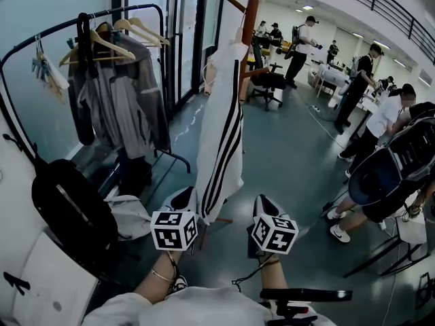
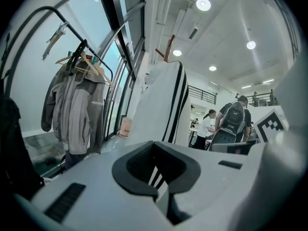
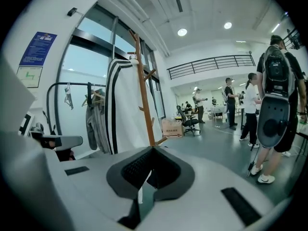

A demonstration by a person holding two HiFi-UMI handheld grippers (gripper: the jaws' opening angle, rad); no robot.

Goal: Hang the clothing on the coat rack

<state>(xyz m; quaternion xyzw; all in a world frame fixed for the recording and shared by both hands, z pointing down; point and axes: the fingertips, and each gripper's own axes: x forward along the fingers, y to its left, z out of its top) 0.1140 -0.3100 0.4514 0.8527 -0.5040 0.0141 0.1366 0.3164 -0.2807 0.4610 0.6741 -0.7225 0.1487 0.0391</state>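
A white garment with black side stripes [image 1: 221,128] hangs down the brown wooden coat rack [image 1: 250,19], its top draped over the upper pegs. My left gripper [image 1: 185,197] is just below and left of the garment's lower hem, jaws shut with nothing between them. My right gripper [image 1: 264,202] is to the right of the hem, apart from the cloth, shut and empty. In the left gripper view the striped garment [image 2: 163,105] fills the space beyond the closed left gripper [image 2: 155,158]. In the right gripper view the garment [image 3: 122,109] and rack pole [image 3: 144,95] stand ahead of the right gripper [image 3: 151,165].
A black clothes rail with wooden hangers and a grey jacket [image 1: 119,100] stands at the left by the glass wall. A black bag [image 1: 71,209] lies at lower left. Several people [image 1: 380,121] and an office chair [image 1: 268,83] occupy the right and the back. A cardboard box [image 3: 172,128] sits behind the rack.
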